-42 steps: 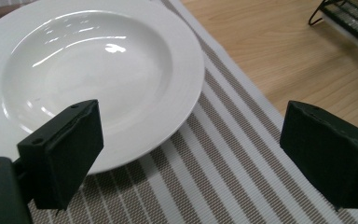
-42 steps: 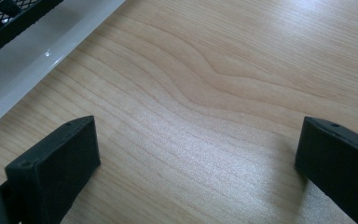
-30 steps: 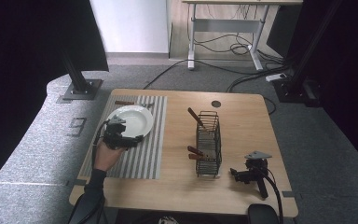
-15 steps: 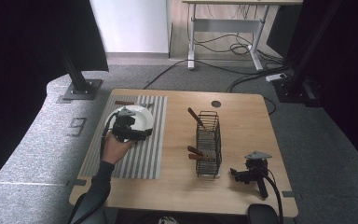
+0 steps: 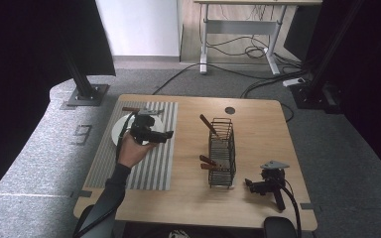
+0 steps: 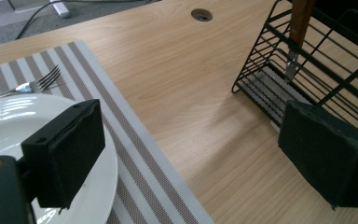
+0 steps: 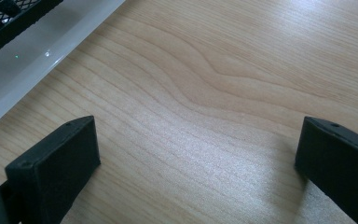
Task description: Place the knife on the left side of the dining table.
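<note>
In the high view the left gripper (image 5: 167, 135), held in the person's hand (image 5: 134, 150), hovers left of centre over the right part of the white plate (image 5: 118, 130), which lies on the striped placemat (image 5: 149, 163) on the tabletop (image 5: 258, 124); a wooden-handled utensil (image 5: 130, 109) lies above the plate at the mat's upper edge; the black wire basket (image 5: 222, 153) stands right of centre with wooden-handled cutlery (image 5: 207, 123) leaning in it; the right gripper (image 5: 248, 184) rests on the tabletop at lower right, just beside the basket's near end, with no hand on it

In the left gripper view the left gripper's jaws stand wide apart, released and holding nothing; the plate (image 6: 9, 126) sits at lower left under the left jaw; a fork (image 6: 37, 83) lies at the plate's far edge on the placemat (image 6: 135, 163); the basket (image 6: 317, 60) fills the upper right, a knife (image 6: 298, 28) standing in it

In the right gripper view the right gripper's jaws are also spread wide and empty over bare tabletop (image 7: 205, 93); the basket's pale tray (image 7: 42, 51) crosses the upper left corner
</note>
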`<state>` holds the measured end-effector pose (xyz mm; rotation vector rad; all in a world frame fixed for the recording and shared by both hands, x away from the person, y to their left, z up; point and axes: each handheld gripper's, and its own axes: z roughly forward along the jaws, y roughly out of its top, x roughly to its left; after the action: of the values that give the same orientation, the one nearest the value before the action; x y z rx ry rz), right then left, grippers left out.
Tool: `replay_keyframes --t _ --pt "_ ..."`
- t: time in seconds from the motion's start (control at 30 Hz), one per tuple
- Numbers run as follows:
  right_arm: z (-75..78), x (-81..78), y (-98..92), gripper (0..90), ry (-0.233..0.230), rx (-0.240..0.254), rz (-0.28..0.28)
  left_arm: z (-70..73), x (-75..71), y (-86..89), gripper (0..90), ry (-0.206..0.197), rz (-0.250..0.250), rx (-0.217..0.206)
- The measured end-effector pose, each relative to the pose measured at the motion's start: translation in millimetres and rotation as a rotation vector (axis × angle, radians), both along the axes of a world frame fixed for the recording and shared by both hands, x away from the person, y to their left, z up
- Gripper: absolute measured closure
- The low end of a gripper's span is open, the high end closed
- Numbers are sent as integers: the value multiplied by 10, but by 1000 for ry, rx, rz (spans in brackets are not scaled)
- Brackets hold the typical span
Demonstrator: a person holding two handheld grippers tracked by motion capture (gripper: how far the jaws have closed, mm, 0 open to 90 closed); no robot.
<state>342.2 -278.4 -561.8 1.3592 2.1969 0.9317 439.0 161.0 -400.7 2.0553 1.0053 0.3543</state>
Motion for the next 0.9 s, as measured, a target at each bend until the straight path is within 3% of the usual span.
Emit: replay_keyframes --t 0.13,0.3,0.5,0.9 --pt "0 1 -1 0 -1 -1 1 71 17 -117 77 -7 -19 11" --pt "0 1 0 0 -1 1 0 189 48 -282 110 -8 -42 -12" --pt "0 1 0 0 -1 1 0 285 77 -452 131 -5 -52 -7" --pt "0 1 1 0 -1 1 -1 363 174 -762 164 25 -51 -28"
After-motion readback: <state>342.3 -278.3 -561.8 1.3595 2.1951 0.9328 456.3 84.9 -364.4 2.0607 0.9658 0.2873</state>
